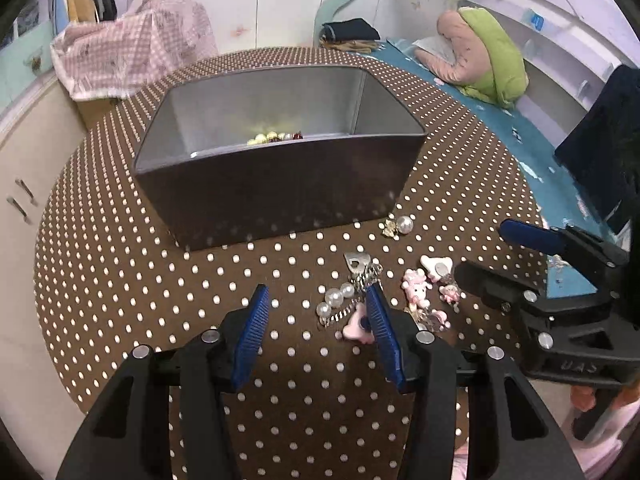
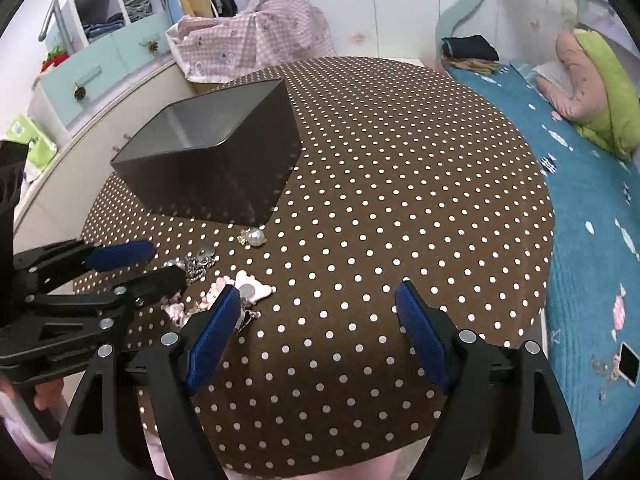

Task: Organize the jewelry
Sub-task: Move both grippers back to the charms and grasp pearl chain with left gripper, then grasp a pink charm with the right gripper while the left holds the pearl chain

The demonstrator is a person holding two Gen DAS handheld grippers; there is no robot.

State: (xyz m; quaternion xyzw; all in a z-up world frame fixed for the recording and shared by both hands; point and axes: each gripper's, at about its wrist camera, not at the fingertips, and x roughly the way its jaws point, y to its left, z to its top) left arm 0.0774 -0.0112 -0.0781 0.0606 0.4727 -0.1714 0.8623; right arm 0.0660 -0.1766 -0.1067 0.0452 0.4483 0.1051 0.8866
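Left-wrist view: a dark metal box (image 1: pixel 276 184) holding beads is seen on the dotted tablecloth (image 1: pixel 120 280). The left gripper (image 1: pixel 318 300) is held spread with nothing pinched, the pearl chain (image 1: pixel 336 300) lying beside its right finger. Pink charms (image 1: pixel 418 288) are scattered further right. The right gripper (image 2: pixel 318 298) is spread wide over bare cloth.

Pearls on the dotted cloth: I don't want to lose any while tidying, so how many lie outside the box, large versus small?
Large pearl near the box corner: 1
Smaller pearls in a row beside the chain: 3
Total visible outside the box: 4
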